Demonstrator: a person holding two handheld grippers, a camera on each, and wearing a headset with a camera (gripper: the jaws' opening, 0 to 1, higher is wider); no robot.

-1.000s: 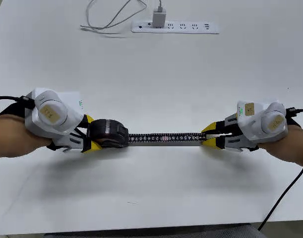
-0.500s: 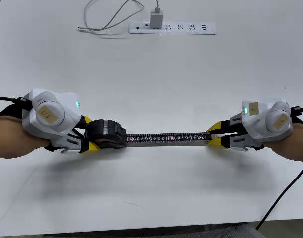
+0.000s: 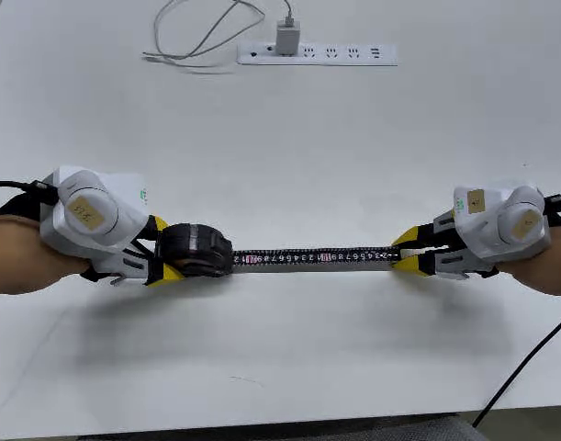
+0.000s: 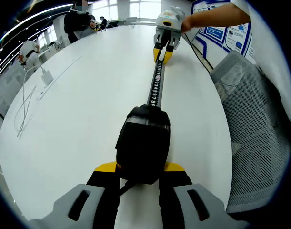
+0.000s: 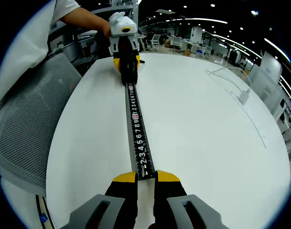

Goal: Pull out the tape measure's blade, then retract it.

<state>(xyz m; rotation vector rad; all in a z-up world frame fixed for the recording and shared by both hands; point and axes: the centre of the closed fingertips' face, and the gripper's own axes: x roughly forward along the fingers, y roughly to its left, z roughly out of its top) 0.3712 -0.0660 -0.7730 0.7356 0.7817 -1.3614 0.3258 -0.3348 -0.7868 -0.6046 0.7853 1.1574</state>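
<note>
The pull-out step is in hand, and by my reading it is near its end. The blade lies drawn out flat along the near part of the worktop, running left to right between the two claws, numbers up. The left claw is closed round the black case at the left, one yellow tip on each side of it, and the case rests on the worktop. The right claw at the right is pinched shut on the blade's tip, its jaws nearly together. Next comes the retract. That calls for the right claw to keep its pinch and ride the tip leftward to the case at an even pace, so the spring cannot whip the blade home. Meanwhile the left claw should hold the case steady and in line. Whether a lock is set on the case, I cannot tell.
</note>
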